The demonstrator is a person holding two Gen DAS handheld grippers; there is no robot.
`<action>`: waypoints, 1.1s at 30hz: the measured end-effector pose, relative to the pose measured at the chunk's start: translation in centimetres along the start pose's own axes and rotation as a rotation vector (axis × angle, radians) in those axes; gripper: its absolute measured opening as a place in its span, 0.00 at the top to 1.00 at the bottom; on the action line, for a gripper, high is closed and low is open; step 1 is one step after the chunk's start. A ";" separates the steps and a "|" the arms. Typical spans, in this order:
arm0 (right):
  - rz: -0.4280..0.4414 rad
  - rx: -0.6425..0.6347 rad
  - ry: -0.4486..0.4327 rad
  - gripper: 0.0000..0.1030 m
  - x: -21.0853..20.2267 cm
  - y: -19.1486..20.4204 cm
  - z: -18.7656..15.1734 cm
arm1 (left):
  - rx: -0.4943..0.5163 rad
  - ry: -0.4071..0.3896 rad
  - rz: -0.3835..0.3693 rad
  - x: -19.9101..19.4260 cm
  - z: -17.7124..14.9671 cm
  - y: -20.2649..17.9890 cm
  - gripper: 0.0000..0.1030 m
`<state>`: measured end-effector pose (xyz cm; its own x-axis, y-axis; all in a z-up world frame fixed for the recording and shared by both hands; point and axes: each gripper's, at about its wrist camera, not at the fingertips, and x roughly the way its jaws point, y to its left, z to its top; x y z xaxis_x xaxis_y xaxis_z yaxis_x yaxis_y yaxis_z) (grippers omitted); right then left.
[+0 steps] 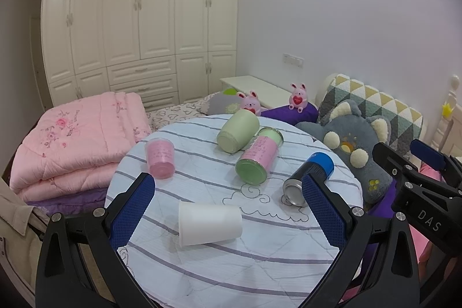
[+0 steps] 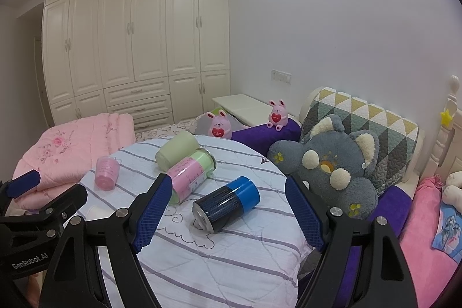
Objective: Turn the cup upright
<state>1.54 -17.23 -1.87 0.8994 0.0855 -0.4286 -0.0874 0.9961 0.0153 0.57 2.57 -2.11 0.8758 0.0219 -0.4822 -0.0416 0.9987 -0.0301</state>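
Note:
A white cup (image 1: 209,224) lies on its side on the round striped table (image 1: 260,264), between and just ahead of my open left gripper (image 1: 228,192). A black and blue cup (image 2: 226,204) lies on its side ahead of my open right gripper (image 2: 228,189); it also shows in the left wrist view (image 1: 310,178). A pale green cup (image 1: 238,134) and a pink and green jar (image 1: 258,159) lie on their sides farther back. A pink cup (image 1: 160,159) stands mouth down at the left. Both grippers are empty.
A folded pink quilt (image 1: 78,140) lies left of the table. A grey plush cat (image 2: 332,172), patterned pillow (image 2: 363,123) and two pink plush rabbits (image 2: 277,114) sit on the bed at the right. White wardrobes (image 1: 138,19) stand behind.

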 end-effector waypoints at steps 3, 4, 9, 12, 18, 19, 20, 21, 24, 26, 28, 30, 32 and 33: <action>0.003 0.001 0.002 0.21 0.0 0.0 0.0 | 0.000 0.000 0.000 0.0 -0.1 0.0 0.00; 0.003 -0.001 0.005 0.21 0.2 0.1 0.0 | 0.001 0.001 -0.001 0.0 -0.1 0.1 0.00; 0.002 0.001 0.014 0.21 0.5 0.0 -0.1 | 0.002 0.003 -0.001 0.0 -0.2 0.1 0.00; 0.000 0.006 0.018 0.21 0.8 -0.2 -0.2 | 0.008 0.008 -0.002 0.2 0.0 -0.1 0.00; -0.003 0.018 0.030 0.21 1.3 -1.2 -0.1 | 0.039 0.035 -0.018 1.1 0.4 -1.3 0.00; -0.007 0.022 0.032 0.21 1.5 -1.4 -0.2 | 0.047 0.047 -0.026 1.4 0.4 -1.7 0.00; -0.011 0.026 0.035 0.21 1.6 -1.7 -0.2 | 0.055 0.056 -0.036 1.7 0.5 -2.1 0.00; -0.015 0.031 0.039 0.21 1.7 -2.0 -0.3 | 0.065 0.068 -0.048 2.1 0.5 -2.5 0.00; -0.027 0.052 0.054 0.21 2.5 -3.2 -0.4 | 0.110 0.106 -0.076 3.5 0.6 -4.3 0.00; -0.038 0.068 0.066 0.21 3.0 -4.2 -0.6 | 0.139 0.121 -0.085 4.3 0.7 -5.7 0.00; -0.046 0.082 0.075 0.21 3.7 -5.1 -0.6 | 0.172 0.154 -0.106 5.6 0.8 -7.2 0.00; -0.050 0.099 0.092 0.21 4.6 -6.3 -0.7 | 0.206 0.193 -0.120 6.9 0.8 -8.7 0.00; -0.057 0.114 0.104 0.21 5.4 -7.3 -0.9 | 0.236 0.228 -0.124 8.4 0.7 -10.0 0.00; -0.059 0.120 0.112 0.21 5.9 -7.6 -1.0 | 0.251 0.250 -0.128 9.2 0.6 -10.6 0.00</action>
<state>7.06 -24.37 -5.40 0.8473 0.0307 -0.5302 0.0216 0.9955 0.0921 9.35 -7.82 -5.69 0.7206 -0.0846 -0.6882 0.2065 0.9737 0.0965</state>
